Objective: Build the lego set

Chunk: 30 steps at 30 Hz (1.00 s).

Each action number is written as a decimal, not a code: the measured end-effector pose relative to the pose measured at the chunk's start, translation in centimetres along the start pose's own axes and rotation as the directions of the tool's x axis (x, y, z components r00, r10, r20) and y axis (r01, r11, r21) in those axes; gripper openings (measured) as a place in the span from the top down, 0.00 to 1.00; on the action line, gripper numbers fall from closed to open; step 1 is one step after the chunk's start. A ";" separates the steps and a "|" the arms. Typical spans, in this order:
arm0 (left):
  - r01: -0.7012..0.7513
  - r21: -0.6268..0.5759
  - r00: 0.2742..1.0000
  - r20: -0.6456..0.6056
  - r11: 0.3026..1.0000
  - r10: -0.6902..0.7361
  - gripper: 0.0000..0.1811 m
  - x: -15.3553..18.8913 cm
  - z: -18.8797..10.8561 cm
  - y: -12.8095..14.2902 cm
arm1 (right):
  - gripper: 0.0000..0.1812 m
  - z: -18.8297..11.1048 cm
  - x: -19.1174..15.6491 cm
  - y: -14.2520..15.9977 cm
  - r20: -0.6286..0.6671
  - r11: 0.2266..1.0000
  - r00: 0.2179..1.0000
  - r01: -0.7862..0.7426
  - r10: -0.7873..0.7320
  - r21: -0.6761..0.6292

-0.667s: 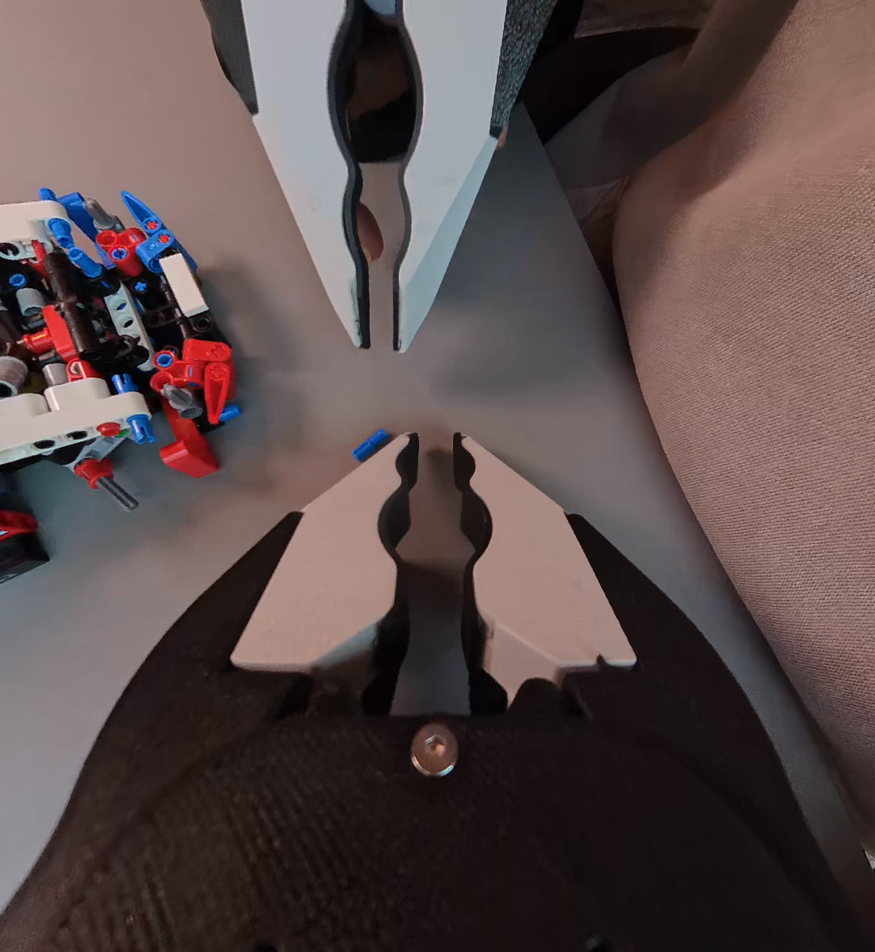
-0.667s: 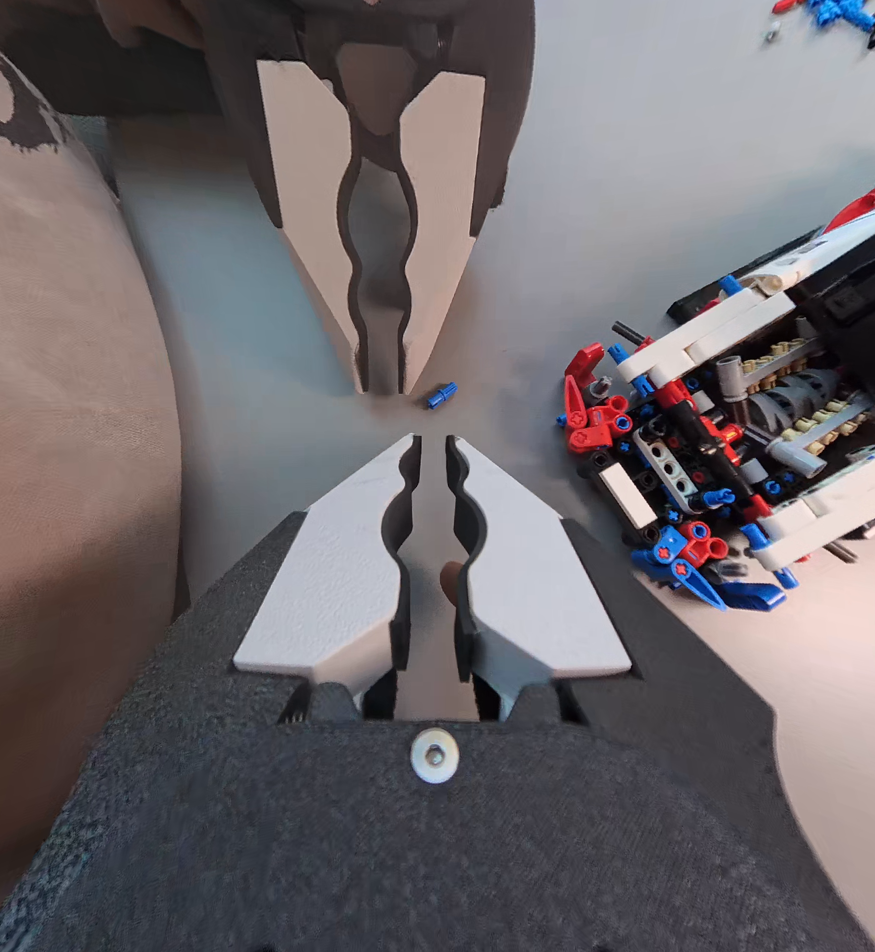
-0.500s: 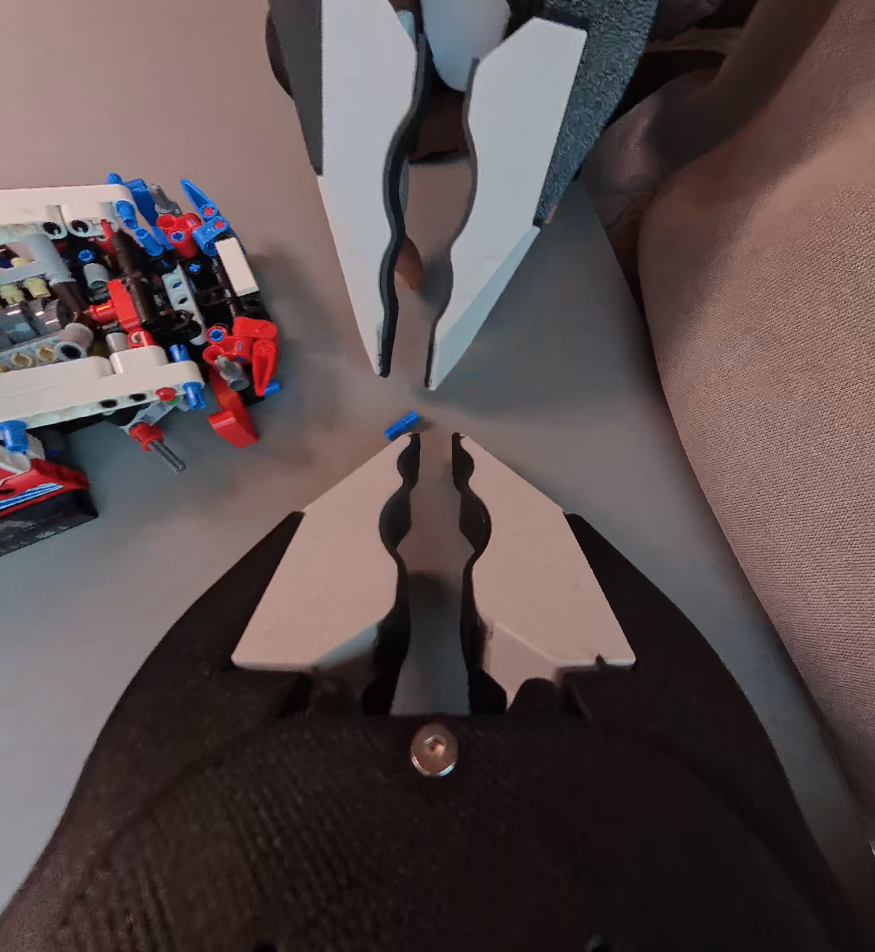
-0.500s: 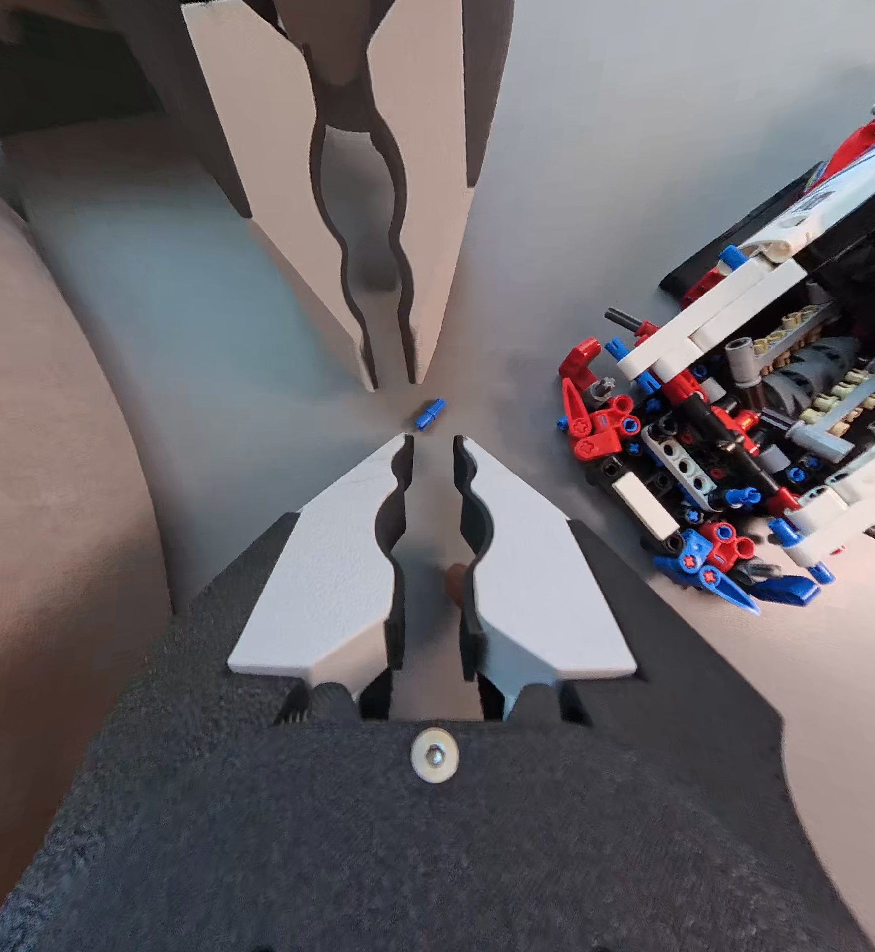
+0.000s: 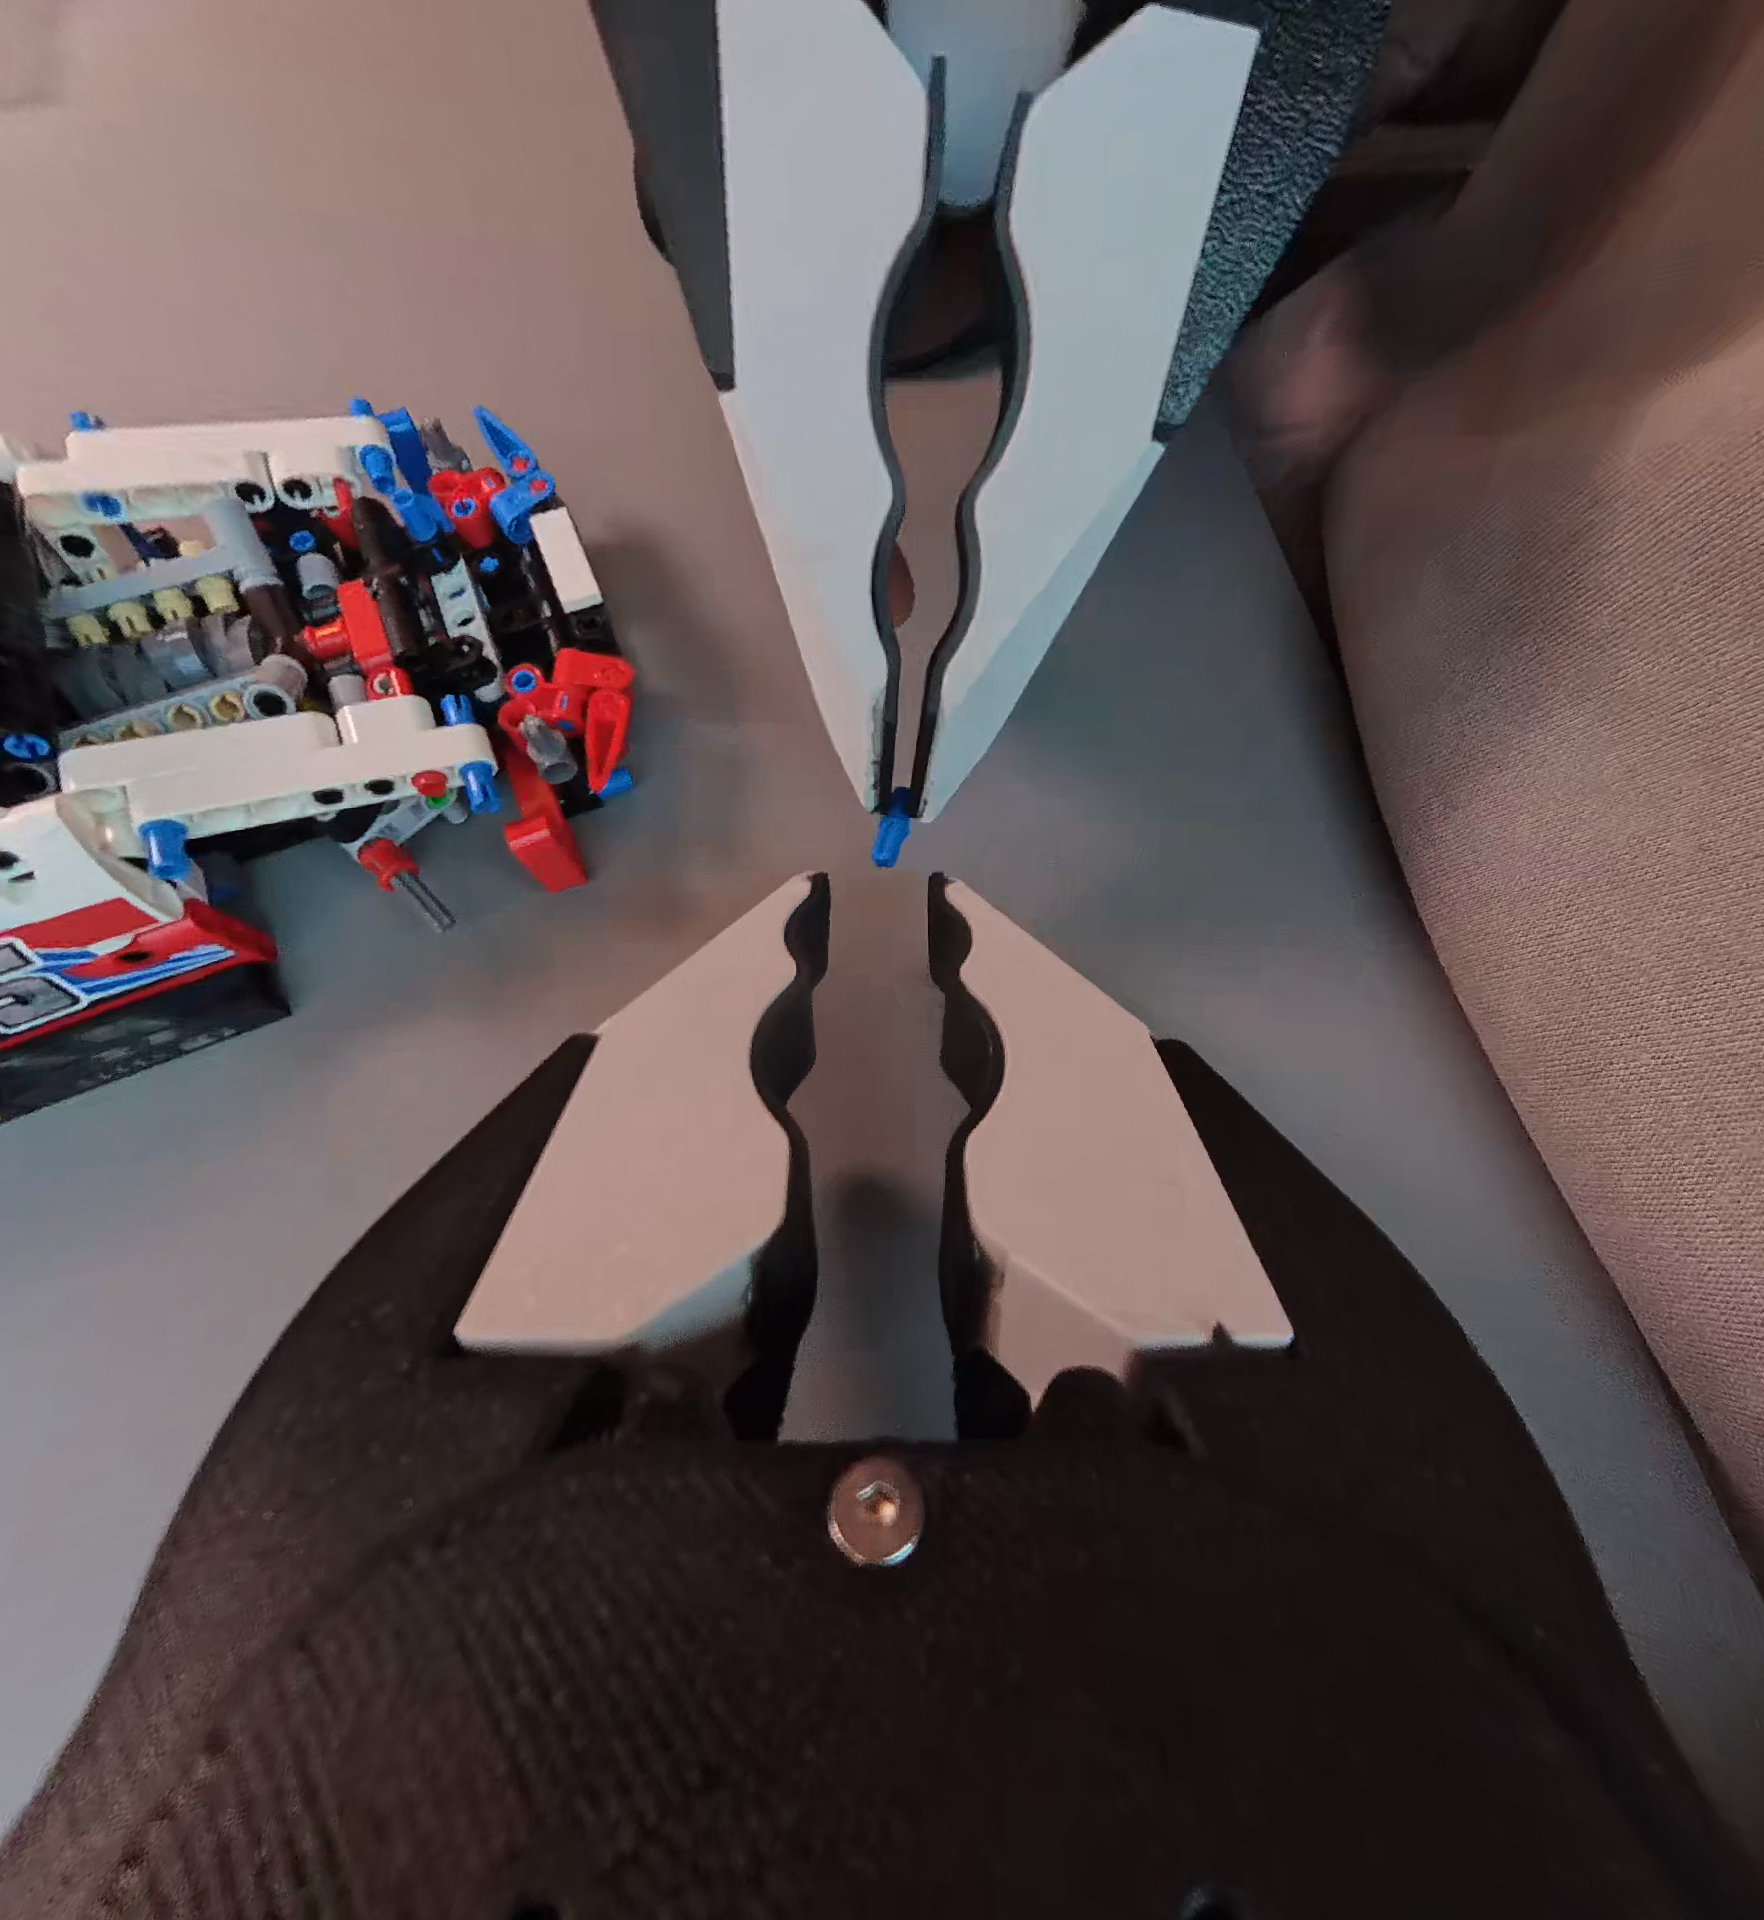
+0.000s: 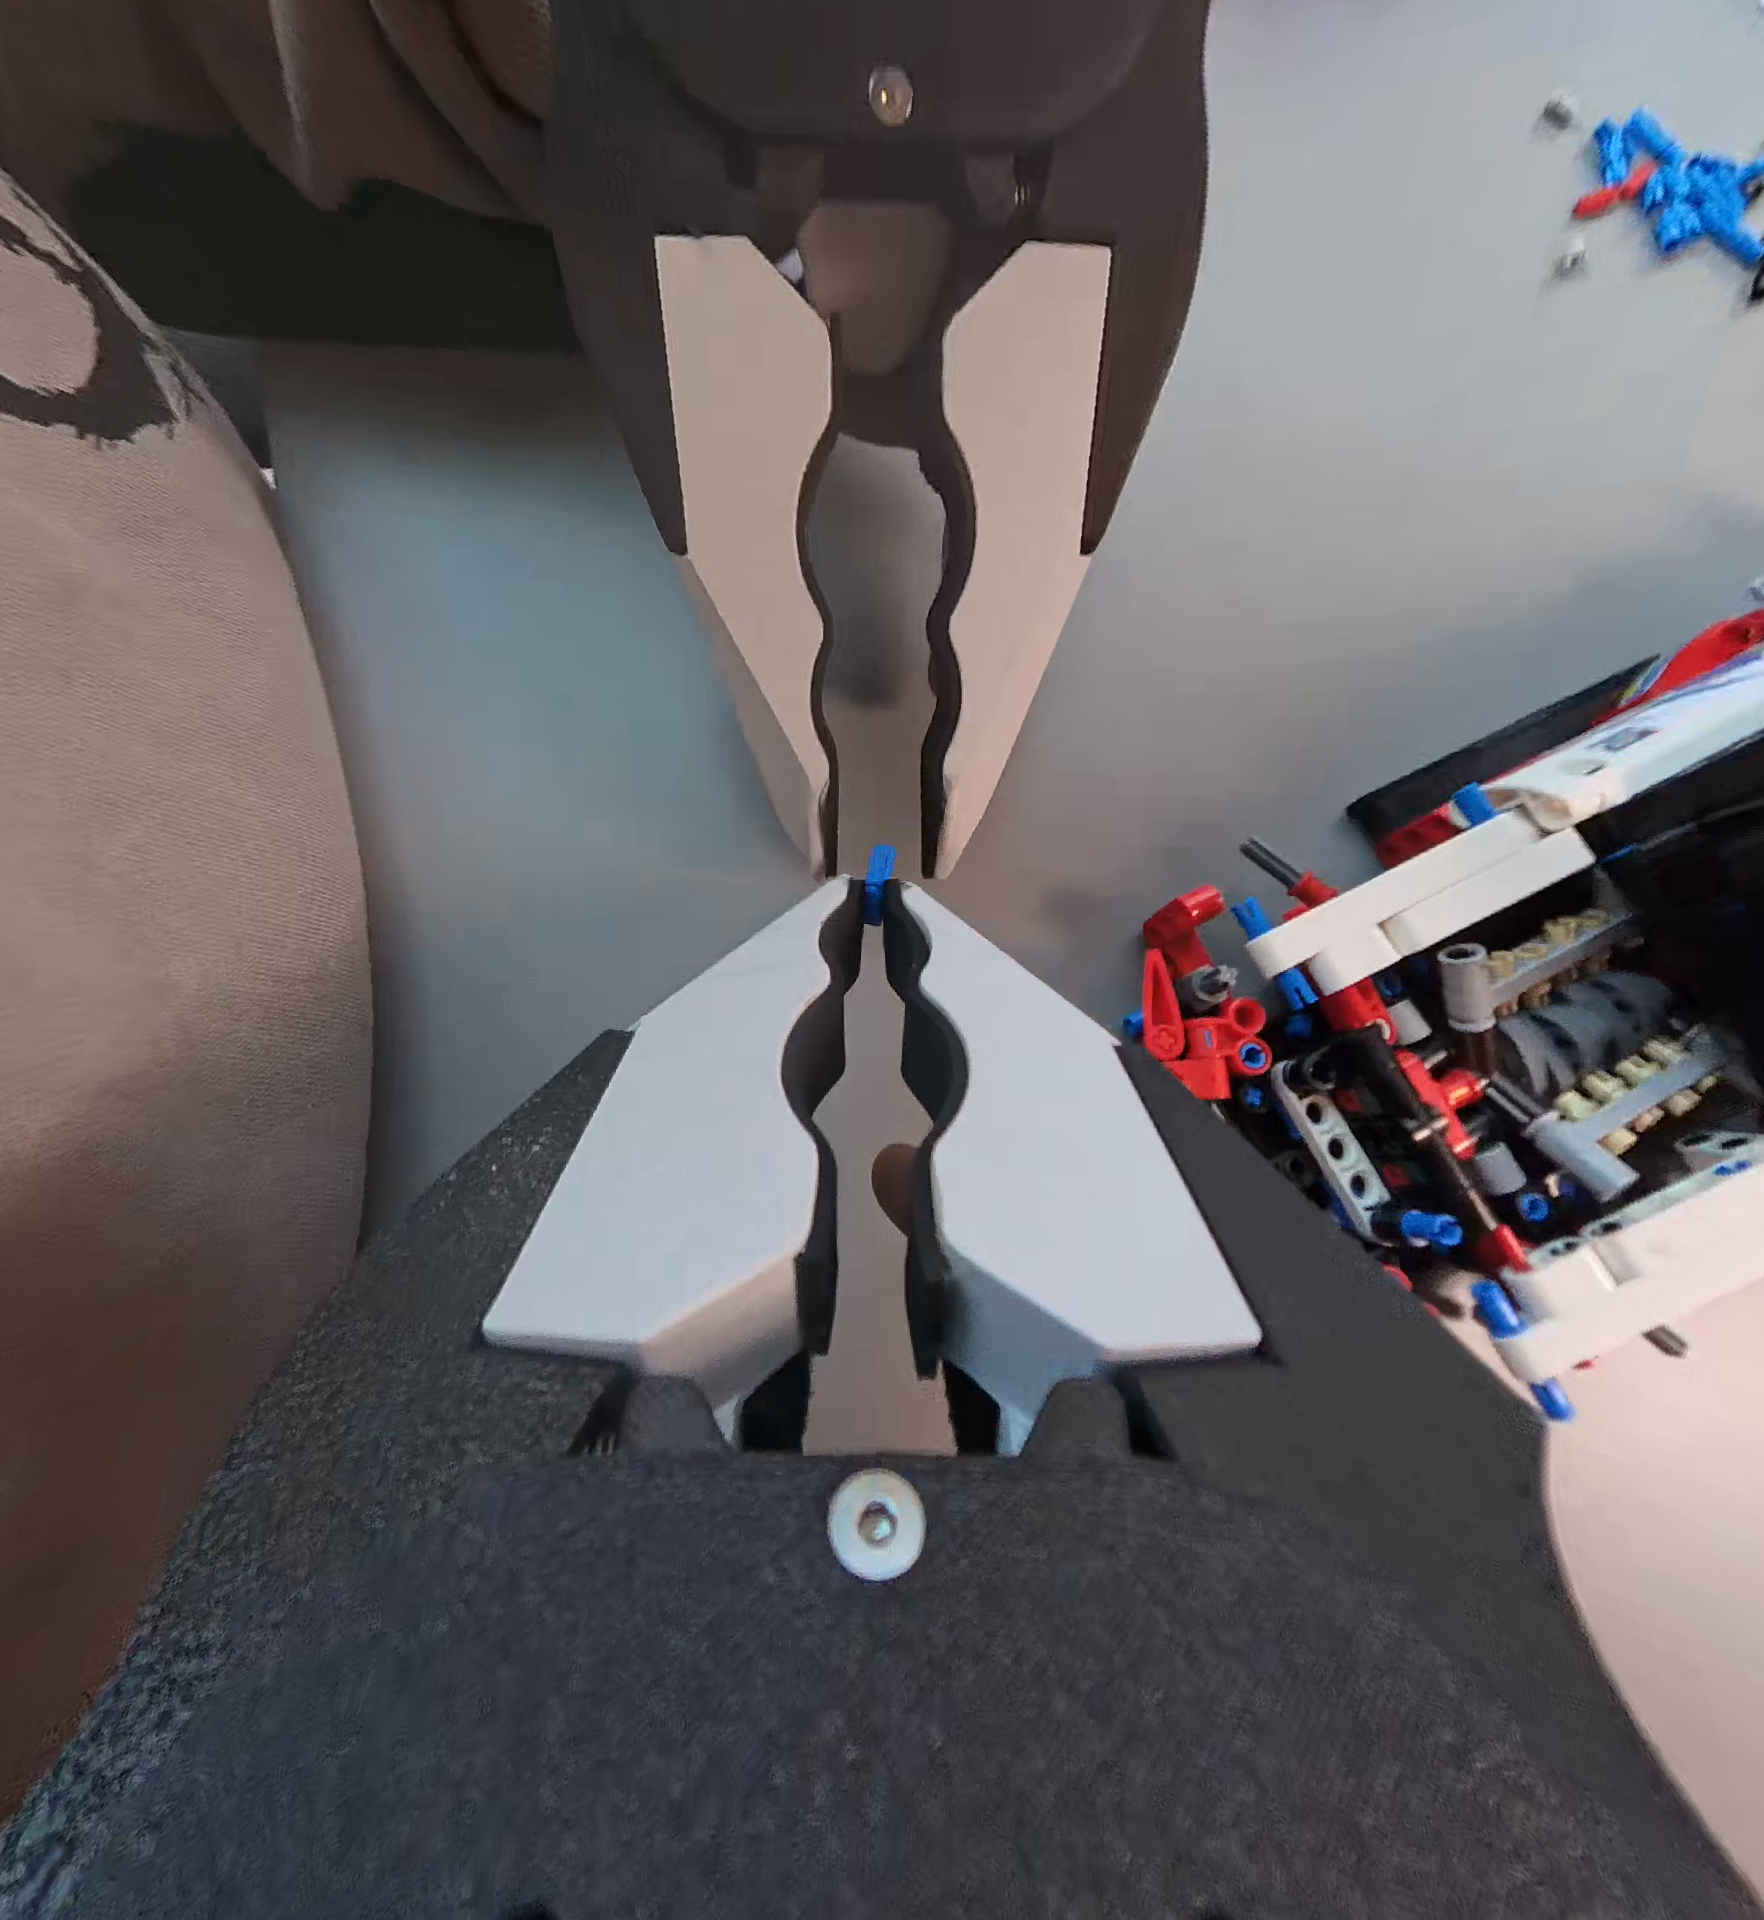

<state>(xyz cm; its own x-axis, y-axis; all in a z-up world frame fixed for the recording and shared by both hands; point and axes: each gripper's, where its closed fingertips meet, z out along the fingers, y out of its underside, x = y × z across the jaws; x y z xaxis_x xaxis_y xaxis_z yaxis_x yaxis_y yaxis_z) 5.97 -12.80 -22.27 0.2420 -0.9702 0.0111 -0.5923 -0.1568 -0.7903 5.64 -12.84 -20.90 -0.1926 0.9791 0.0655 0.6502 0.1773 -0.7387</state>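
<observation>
A small blue pin (image 6: 876, 883) is pinched at the tips of my right gripper (image 6: 872, 891), which is shut on it. The left wrist view shows the same pin (image 5: 892, 828) sticking out of the right gripper's tips (image 5: 899, 805), pointing toward me. My left gripper (image 5: 876, 883) is open with a narrow gap, tips just short of the pin; it also shows in the right wrist view (image 6: 878, 857). The partly built white, red, blue and black lego car (image 5: 265, 665) lies on the grey table to the left, and in the right wrist view (image 6: 1543, 1060) to the right.
A person's brown-clad body (image 5: 1605, 831) fills the right side of the left wrist view and the left side of the right wrist view (image 6: 109, 935). Loose blue, red and black pieces (image 6: 1688, 197) lie far back right on the table (image 6: 1377, 468).
The blue pin lay on the table between the two grippers. My right gripper has closed on it and now holds it at its tips, facing the left gripper.
</observation>
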 end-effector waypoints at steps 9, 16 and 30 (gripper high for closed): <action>-0.034 0.106 0.999 0.033 0.994 0.031 0.99 0.1 -0.9 -2.4 | 1.00 -1.1 0.2 -0.9 0.050 0.987 0.986 0.158 -0.157 -0.018; 0.049 0.273 0.999 -0.009 0.961 -0.048 0.99 -0.5 -2.7 -4.4 | 0.98 -2.8 1.0 -3.1 0.015 0.976 0.987 0.155 -0.159 0.151; 0.324 0.597 0.933 -0.328 0.734 -0.146 1.00 0.6 -6.7 -9.5 | 0.97 -7.1 0.6 -7.8 -0.116 0.805 0.982 0.188 -0.148 0.563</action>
<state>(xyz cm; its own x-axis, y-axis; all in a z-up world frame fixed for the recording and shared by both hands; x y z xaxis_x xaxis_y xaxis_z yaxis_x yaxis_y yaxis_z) 6.61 -13.12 -10.67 0.0608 -0.9432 0.3266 0.1030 -0.3195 -0.9420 5.63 -12.98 -10.36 -0.1999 0.9470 0.2515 0.0735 0.2705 -0.9599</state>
